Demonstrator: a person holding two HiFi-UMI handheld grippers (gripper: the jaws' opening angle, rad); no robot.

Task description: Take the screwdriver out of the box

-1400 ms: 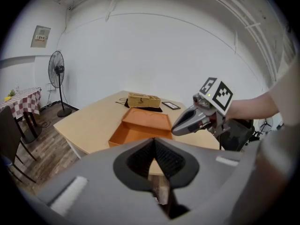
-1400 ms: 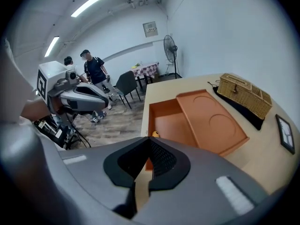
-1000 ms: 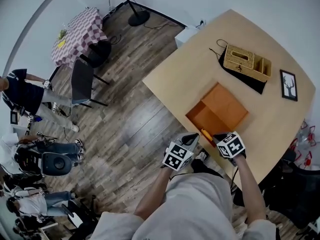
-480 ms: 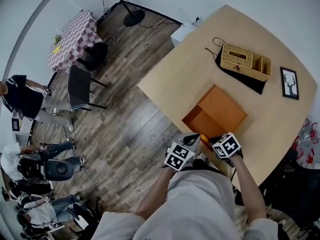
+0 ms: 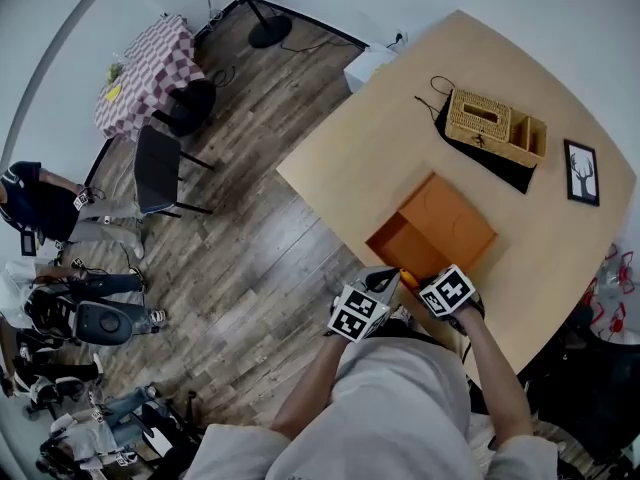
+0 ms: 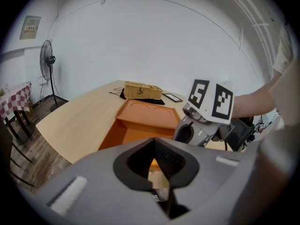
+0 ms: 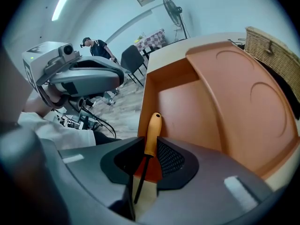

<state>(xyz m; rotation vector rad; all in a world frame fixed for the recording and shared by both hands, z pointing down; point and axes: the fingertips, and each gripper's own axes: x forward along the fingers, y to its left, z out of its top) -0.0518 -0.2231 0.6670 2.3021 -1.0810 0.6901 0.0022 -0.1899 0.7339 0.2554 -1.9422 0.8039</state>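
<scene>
Right gripper [image 7: 149,143]: jaws drawn in narrow and clamped on the orange-handled screwdriver with a black shaft [image 7: 152,131]. The jaws grip at the lower end of the handle. The rounded butt of the handle projects past the jaw tips, and the shaft runs back between the jaws toward the gripper body.

In the head view the screwdriver handle lies at the near corner of the open orange box [image 5: 450,213], between the two grippers. In the right gripper view the handle shows against the box's near wall and inner floor. Whether it is fully clear of the box cannot be told.

Left gripper [image 6: 153,146]: jaw tips brought together, with only a sliver of gap behind them, through which table and orange box show. Nothing is between the jaws. It sits just beside the right gripper, at the near edge of the light wooden table [image 5: 360,138], touching no object.

Box: lid laid back, two round impressions on its inner face. A woven wicker basket [image 5: 492,125] stands well apart, further along the table.
</scene>
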